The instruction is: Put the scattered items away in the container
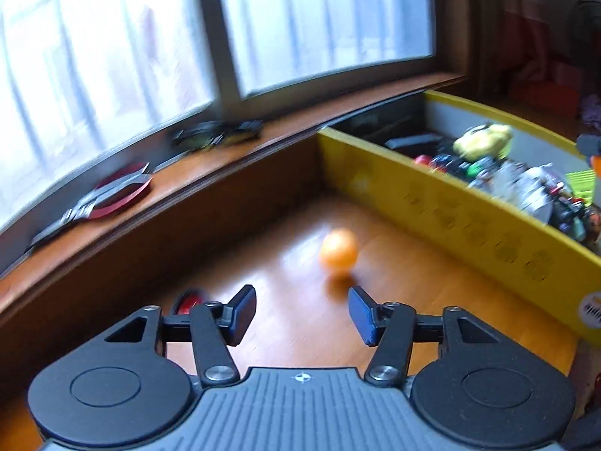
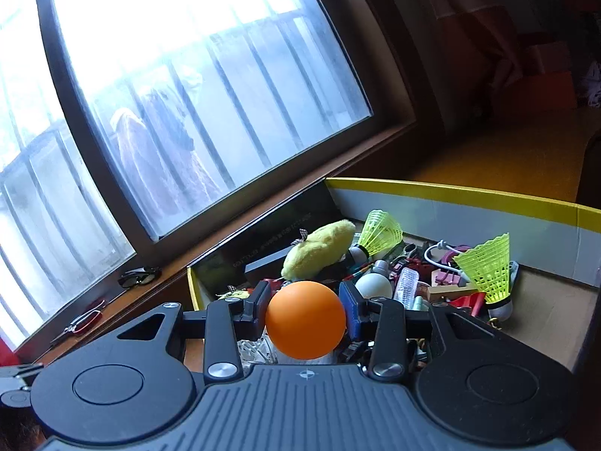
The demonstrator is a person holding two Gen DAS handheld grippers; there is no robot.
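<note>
In the left wrist view an orange ball (image 1: 339,251) lies on the wooden floor, just ahead of my open, empty left gripper (image 1: 302,314). A red item (image 1: 189,301) peeks out behind its left finger. The yellow box (image 1: 450,206) full of small items stands to the right. In the right wrist view my right gripper (image 2: 306,310) is shut on a second orange ball (image 2: 306,319) and holds it above the yellow box (image 2: 488,197), over its jumble of items.
The box holds a yellow plush toy (image 2: 319,250), two green shuttlecocks (image 2: 488,268), a white ball (image 2: 373,285) and small clutter. A wooden window sill carries dark glasses (image 1: 218,133) and red-handled pliers (image 1: 112,195). The window is behind it.
</note>
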